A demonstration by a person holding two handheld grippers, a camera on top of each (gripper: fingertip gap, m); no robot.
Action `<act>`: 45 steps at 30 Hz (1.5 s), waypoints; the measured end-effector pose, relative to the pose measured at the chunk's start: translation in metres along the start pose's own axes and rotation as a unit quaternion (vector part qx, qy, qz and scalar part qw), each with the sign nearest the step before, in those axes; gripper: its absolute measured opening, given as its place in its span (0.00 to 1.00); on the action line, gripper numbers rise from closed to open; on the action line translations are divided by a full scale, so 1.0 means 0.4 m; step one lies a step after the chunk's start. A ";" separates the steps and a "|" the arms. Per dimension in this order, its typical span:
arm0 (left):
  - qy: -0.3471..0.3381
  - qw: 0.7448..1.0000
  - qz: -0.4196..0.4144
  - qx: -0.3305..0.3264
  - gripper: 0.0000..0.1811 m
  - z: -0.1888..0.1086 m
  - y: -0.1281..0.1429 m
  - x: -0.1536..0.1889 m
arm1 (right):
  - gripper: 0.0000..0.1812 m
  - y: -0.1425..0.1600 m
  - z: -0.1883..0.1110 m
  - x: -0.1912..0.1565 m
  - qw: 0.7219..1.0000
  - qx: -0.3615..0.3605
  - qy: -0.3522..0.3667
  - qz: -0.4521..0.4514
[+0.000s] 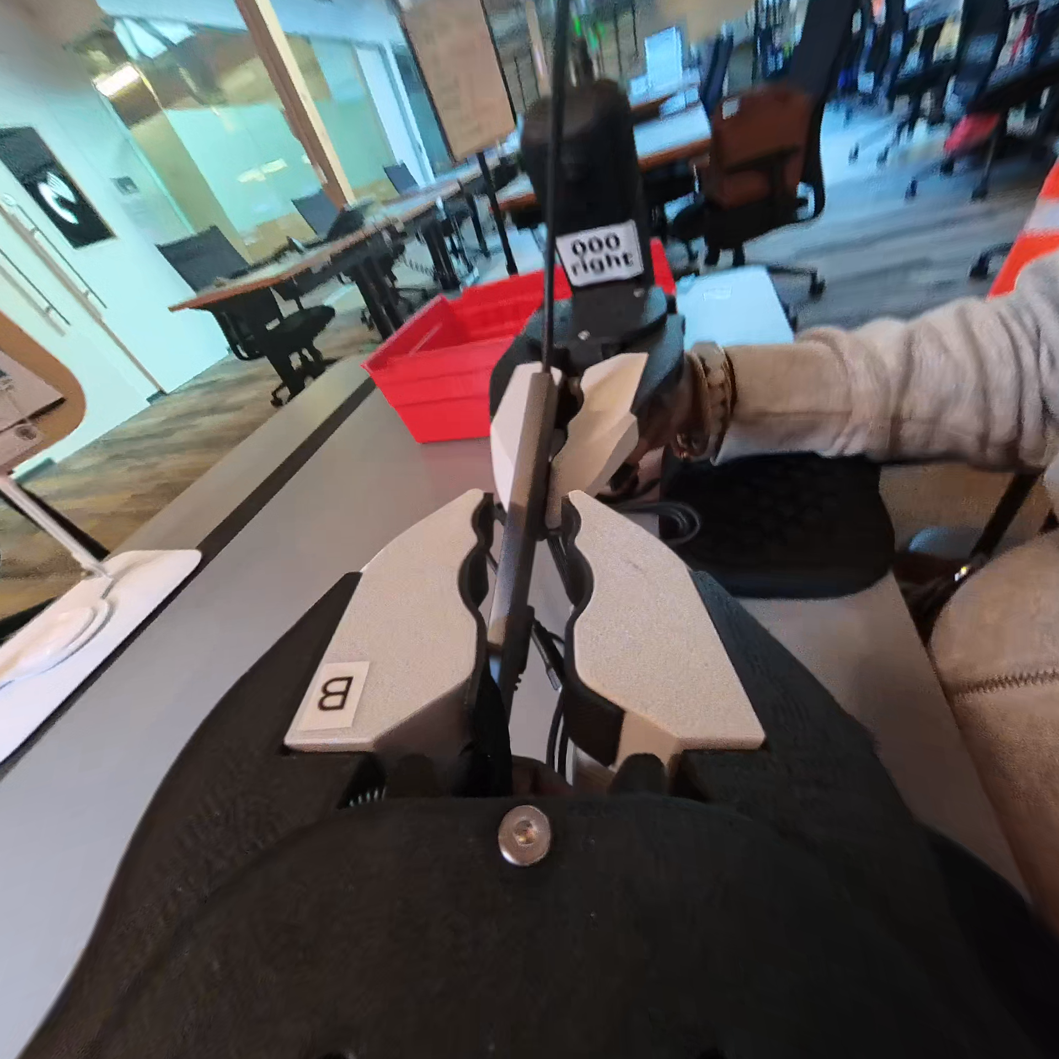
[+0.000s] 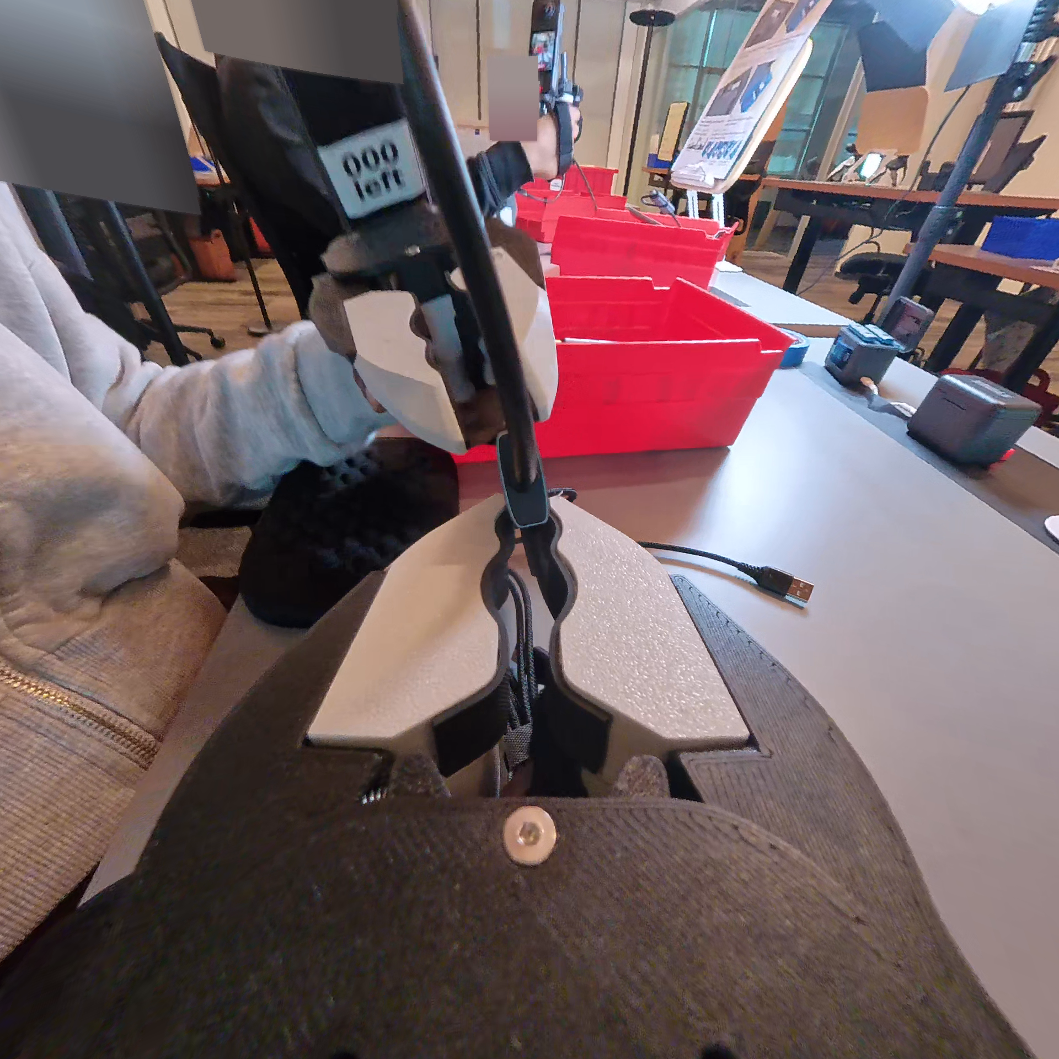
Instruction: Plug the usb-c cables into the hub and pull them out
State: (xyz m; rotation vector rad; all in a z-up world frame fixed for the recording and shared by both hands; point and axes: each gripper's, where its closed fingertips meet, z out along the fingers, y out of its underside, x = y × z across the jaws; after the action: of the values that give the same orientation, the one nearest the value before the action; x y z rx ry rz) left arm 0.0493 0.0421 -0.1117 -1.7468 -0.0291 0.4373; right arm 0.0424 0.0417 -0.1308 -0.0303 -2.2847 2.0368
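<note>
My left gripper is shut on a slim grey hub and holds it on end above the grey table. A black cable runs up along the hub and out of the top of the view. My right gripper is shut on a black cable plug; its thick black cable arcs upward. The two grippers face each other, tips almost touching. The right gripper shows in the left wrist view, the left gripper and hub in the right wrist view. I cannot tell whether the plug sits in the hub.
A loose black cable with a USB plug lies on the table to the right. Red bins stand behind the grippers. A black mat lies by the person's grey sleeve. Two grey boxes sit at the right edge. A white lamp base stands at left. The grippers are tip to tip, or close to it.
</note>
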 end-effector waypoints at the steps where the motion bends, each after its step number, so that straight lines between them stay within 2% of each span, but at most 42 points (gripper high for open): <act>1: 0.003 1.000 0.010 -0.028 0.12 0.005 0.004 0.005 | 0.04 0.002 0.004 -0.002 1.000 -0.004 0.001 -0.006; 4: -0.008 0.995 0.032 -0.090 0.12 0.019 0.009 -0.006 | 0.04 0.000 0.010 -0.010 1.000 -0.007 0.001 -0.018; 8: 0.032 0.988 0.051 -0.139 0.10 0.034 0.020 0.023 | 0.04 0.006 0.012 -0.013 1.000 -0.016 0.002 -0.027; 10: 0.028 0.989 0.076 -0.123 0.06 0.037 0.017 0.017 | 0.05 0.006 0.010 -0.013 1.000 -0.014 0.004 -0.028; 14: 0.025 0.999 0.020 -0.023 0.05 0.033 -0.004 0.011 | 0.04 -0.001 0.010 -0.011 0.999 -0.004 0.015 -0.046; 17: 0.014 1.000 -0.002 -0.012 0.05 0.031 0.023 0.009 | 0.04 0.022 0.020 -0.008 0.998 -0.026 0.011 -0.047; 19: 0.012 1.000 -0.018 0.013 0.05 0.022 0.012 0.007 | 0.04 0.013 0.023 -0.012 0.999 -0.014 0.006 -0.042; 24: 0.001 0.999 -0.027 0.021 0.05 0.027 0.023 0.001 | 0.04 0.027 0.024 -0.002 0.999 -0.024 0.020 -0.045; 32: -0.022 0.998 -0.061 0.008 0.05 0.029 0.041 -0.022 | 0.05 0.041 0.031 0.027 0.988 -0.058 0.091 -0.111; 35: -0.048 0.993 -0.106 0.025 0.05 0.032 0.028 -0.052 | 0.06 0.012 0.026 0.056 0.961 -0.056 0.184 -0.199; 37: -0.060 0.982 -0.166 0.060 0.05 0.027 0.007 -0.074 | 0.06 -0.016 0.018 0.064 0.919 -0.055 0.256 -0.294; 39: -0.065 0.972 -0.214 0.071 0.05 0.030 0.006 -0.085 | 0.11 -0.013 0.024 0.070 0.882 -0.085 0.292 -0.359; 40: -0.063 0.967 -0.232 0.078 0.05 0.032 0.006 -0.086 | 0.12 -0.009 0.026 0.077 0.870 -0.099 0.308 -0.371; 42: -0.061 0.957 -0.268 0.095 0.05 0.034 0.004 -0.089 | 0.09 -0.012 0.024 0.091 0.853 -0.116 0.338 -0.381; 45: -0.070 0.952 -0.276 0.108 0.06 0.031 0.003 -0.092 | 0.07 -0.017 0.021 0.095 0.850 -0.122 0.350 -0.375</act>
State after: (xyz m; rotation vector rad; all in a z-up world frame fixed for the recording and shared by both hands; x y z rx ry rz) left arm 0.0113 0.0443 -0.1046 -1.4117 -0.5400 0.1407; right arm 0.0042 0.0351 -0.1232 0.0802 -1.6718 1.0811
